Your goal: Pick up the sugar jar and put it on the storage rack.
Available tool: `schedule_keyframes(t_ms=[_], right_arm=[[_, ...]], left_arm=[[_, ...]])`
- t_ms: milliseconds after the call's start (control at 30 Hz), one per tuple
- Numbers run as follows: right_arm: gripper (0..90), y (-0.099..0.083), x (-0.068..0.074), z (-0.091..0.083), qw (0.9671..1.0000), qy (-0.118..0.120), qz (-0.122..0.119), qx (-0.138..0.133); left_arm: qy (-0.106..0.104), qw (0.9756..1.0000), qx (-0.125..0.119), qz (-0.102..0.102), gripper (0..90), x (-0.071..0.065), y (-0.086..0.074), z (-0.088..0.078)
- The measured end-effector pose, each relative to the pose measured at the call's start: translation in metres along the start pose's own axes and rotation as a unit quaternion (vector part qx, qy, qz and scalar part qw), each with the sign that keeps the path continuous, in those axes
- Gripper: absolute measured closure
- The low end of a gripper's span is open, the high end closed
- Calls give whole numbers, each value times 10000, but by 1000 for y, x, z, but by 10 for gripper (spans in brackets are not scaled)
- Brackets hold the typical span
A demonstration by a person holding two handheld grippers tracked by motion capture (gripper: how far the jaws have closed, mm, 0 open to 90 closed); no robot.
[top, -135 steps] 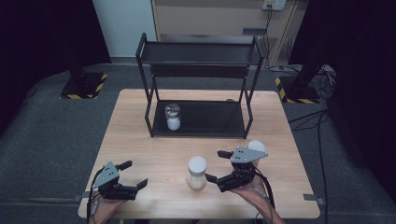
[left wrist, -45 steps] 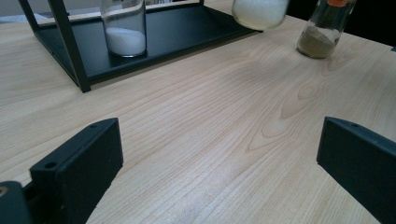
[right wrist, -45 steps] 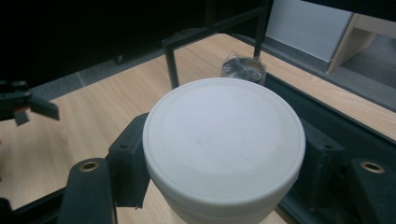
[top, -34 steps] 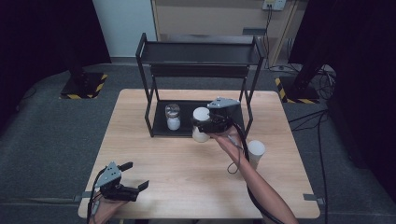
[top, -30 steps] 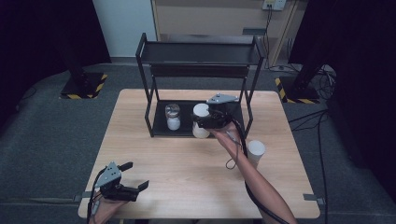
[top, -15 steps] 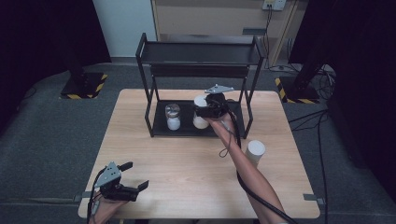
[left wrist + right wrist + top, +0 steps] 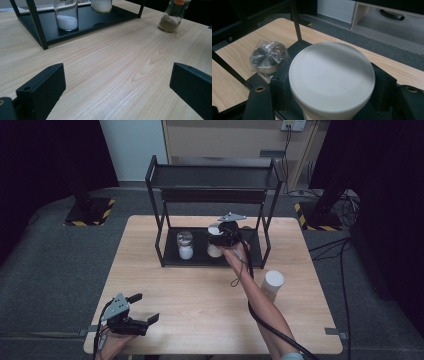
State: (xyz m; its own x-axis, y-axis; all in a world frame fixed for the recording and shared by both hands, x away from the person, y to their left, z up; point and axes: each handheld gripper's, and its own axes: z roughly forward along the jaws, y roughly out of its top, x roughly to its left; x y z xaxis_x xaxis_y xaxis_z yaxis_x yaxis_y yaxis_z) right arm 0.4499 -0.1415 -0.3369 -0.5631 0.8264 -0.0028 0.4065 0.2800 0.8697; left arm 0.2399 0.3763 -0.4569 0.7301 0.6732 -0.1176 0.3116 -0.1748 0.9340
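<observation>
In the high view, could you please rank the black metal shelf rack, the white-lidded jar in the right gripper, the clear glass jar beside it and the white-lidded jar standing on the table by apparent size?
1. Black metal shelf rack, largest by far.
2. The three jars look alike; I would not rank them: white-lidded jar in the right gripper, partly hidden; clear glass jar; white-lidded jar on the table, nearer the camera.

White-lidded jar in a black claw — black rack, pale wood-grain table (yellow-black floor stripes).
</observation>
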Motion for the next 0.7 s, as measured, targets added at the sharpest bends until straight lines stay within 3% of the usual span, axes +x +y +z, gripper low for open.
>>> schedule_keyframes(t_ms=[700], right_arm=[[329, -13, -1, 19, 9999, -8, 107, 124]], left_arm=[[-3, 10000, -16, -15, 0, 1, -1, 0]])
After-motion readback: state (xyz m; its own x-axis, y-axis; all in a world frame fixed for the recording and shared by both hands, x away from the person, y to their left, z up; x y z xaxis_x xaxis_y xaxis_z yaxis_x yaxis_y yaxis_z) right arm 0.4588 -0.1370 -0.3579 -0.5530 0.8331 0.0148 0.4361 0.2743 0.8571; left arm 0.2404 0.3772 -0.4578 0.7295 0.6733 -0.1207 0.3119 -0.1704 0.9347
